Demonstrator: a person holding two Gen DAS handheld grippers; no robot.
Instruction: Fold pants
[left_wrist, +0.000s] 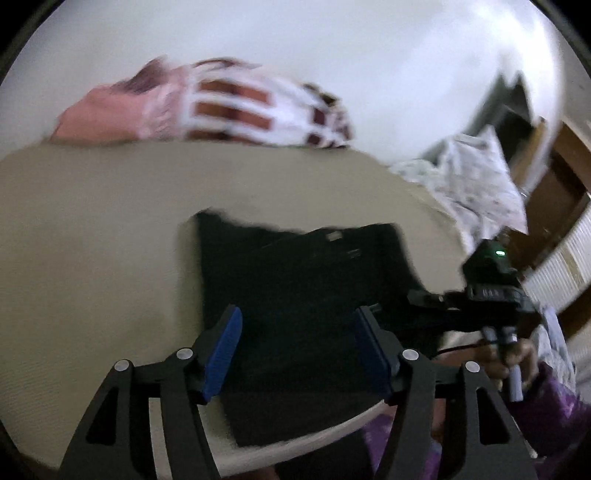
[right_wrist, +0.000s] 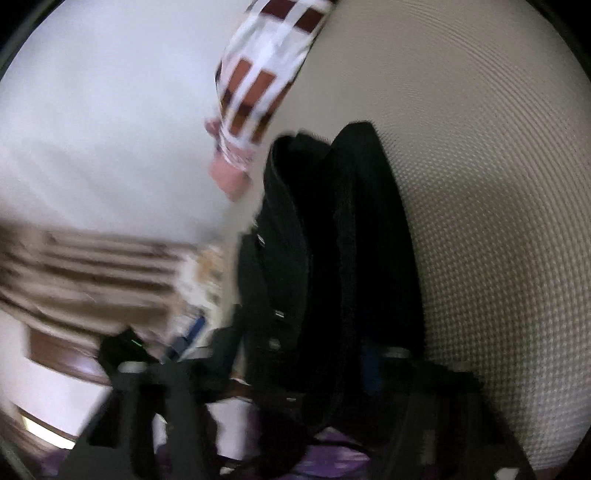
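Black pants (left_wrist: 295, 280) lie folded on the beige bed cover, reaching its near edge. My left gripper (left_wrist: 295, 350) is open, its blue pads (left_wrist: 223, 354) apart above the near part of the pants, holding nothing. The right gripper's body (left_wrist: 491, 291) shows at the right edge of the pants in the left wrist view. In the blurred right wrist view the pants (right_wrist: 332, 258) hang bunched in front of the camera, and my right gripper (right_wrist: 295, 373) is dark and smeared; its fingers seem to be at the cloth, but whether they grip it is unclear.
A pink and maroon-checked blanket (left_wrist: 221, 103) lies at the far side of the bed (left_wrist: 92, 221). A white patterned pillow (left_wrist: 476, 177) sits at the right. Wooden furniture (left_wrist: 554, 192) stands beyond it. The person's purple sleeve (left_wrist: 554, 406) is at lower right.
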